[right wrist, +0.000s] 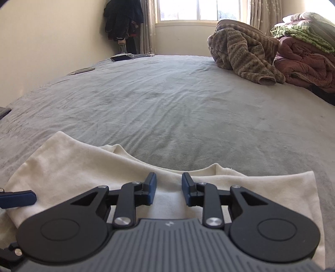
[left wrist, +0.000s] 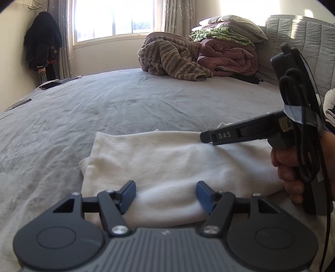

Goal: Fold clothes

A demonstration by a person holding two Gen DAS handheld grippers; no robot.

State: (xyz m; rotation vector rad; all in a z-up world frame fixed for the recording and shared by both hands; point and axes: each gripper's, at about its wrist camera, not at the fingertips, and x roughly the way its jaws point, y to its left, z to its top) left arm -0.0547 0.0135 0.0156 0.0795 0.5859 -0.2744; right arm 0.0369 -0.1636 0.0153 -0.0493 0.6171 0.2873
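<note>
Now both grippers hover over a folded cream garment [right wrist: 69,167] on the grey bed [right wrist: 167,104].
Left gripper [left wrist: 165,195] stands spread, gripping nothing; right gripper [right wrist: 169,189], narrower, is unclenched above the collar.

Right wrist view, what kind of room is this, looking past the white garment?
Most likely a bedroom in a home. A wide bed with a grey sheet fills the view, folded quilts are stacked at its far corner, and a curtained window sits behind it.

Grey bed [right wrist: 167,100] under cream garment [right wrist: 62,167], blankets [right wrist: 240,52].
</note>
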